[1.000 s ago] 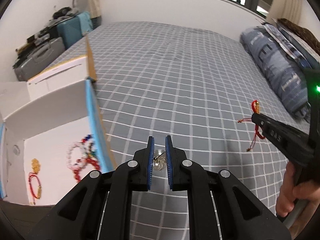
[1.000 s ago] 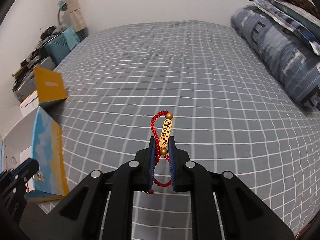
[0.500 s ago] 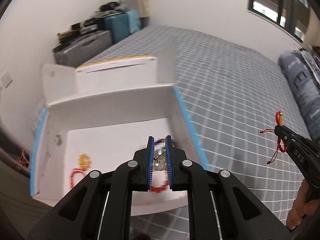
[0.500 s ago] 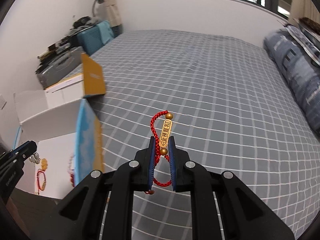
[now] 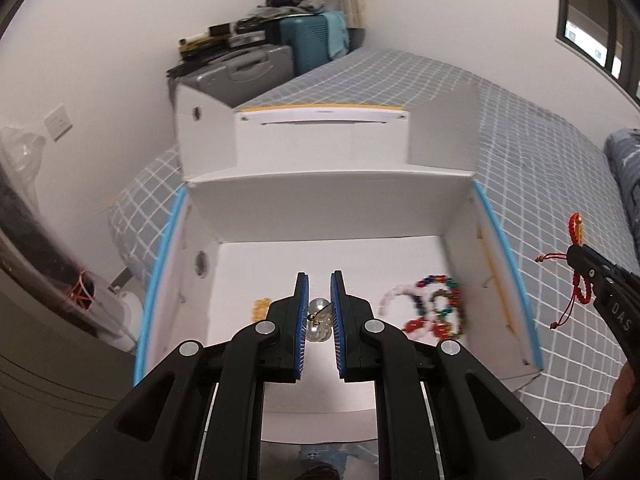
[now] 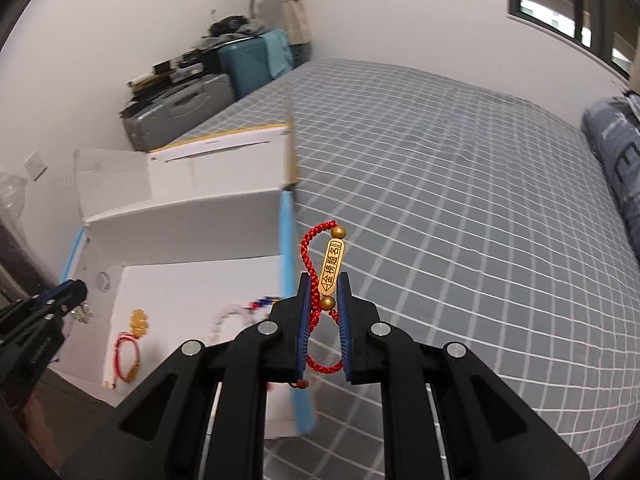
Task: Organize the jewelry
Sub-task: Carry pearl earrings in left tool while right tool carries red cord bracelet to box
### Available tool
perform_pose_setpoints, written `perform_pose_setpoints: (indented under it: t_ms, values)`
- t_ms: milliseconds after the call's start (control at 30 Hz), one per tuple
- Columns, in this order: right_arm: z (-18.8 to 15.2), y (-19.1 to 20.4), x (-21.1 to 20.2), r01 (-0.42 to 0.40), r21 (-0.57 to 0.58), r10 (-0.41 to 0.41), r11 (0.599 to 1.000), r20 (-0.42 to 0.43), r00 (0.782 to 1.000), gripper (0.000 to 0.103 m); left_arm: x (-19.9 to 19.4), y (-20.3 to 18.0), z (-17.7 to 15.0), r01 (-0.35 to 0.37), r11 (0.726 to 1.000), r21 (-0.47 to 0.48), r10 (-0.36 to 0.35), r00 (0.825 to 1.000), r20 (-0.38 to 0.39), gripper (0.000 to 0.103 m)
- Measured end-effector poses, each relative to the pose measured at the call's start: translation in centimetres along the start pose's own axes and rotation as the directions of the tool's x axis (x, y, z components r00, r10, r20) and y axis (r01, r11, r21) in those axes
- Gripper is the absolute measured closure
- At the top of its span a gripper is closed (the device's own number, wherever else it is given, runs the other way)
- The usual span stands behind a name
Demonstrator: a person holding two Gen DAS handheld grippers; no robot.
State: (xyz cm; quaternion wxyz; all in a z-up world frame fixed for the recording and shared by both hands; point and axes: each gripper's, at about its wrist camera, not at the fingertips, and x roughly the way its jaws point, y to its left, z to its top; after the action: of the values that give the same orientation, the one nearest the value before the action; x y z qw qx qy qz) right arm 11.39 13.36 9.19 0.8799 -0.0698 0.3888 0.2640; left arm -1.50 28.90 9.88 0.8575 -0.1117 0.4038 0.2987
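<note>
My left gripper (image 5: 319,292) is shut on a pearl earring (image 5: 317,320) with a gold hook and holds it above the floor of an open white box (image 5: 328,200) with blue edges. In the box lie beaded bracelets (image 5: 436,308) and a small gold piece (image 5: 260,309). My right gripper (image 6: 323,292) is shut on a red cord bracelet (image 6: 316,252) with a gold tag, held over the bed just right of the box (image 6: 192,216). The right gripper also shows in the left wrist view (image 5: 580,254), and the left gripper in the right wrist view (image 6: 74,292).
The box sits at the left edge of a bed with a grey checked sheet (image 6: 460,184). A red cord bracelet (image 6: 128,354) lies in the box. Suitcases (image 6: 188,112) stand by the wall behind. A blue pillow (image 6: 612,148) lies at the right.
My left gripper has swung left from over the bed to above the inside of the box, still holding the earring. My right gripper has moved left toward the box with the red bracelet.
</note>
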Motion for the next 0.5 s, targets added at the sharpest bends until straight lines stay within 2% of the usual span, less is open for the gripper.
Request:
perform_pose_setpoints:
  t_ms: [200, 367, 500]
  values:
    - [-0.1, 4.7, 1.0, -0.056, -0.071, 0.055, 0.996, -0.013, 0.998, 0.091, 1.1, 2.9, -0.2, -0.03, 0.999, -0.037, 0.03, 0.999, -0.021, 0.092]
    - [-1.1, 8.0, 3.4, -0.07, -0.123, 0.065, 0.99, -0.049, 0.997, 0.091, 2.9, 4.0, -0.5, -0.025, 0.999, -0.047, 0.023, 0.998, -0.056, 0.092]
    - [-1.7, 8.5, 5.6, -0.073, -0.132, 0.06, 0.989, -0.099, 0.993, 0.091, 4.8, 4.3, -0.7, -0.024, 0.998, -0.05, 0.02, 0.996, -0.09, 0.092]
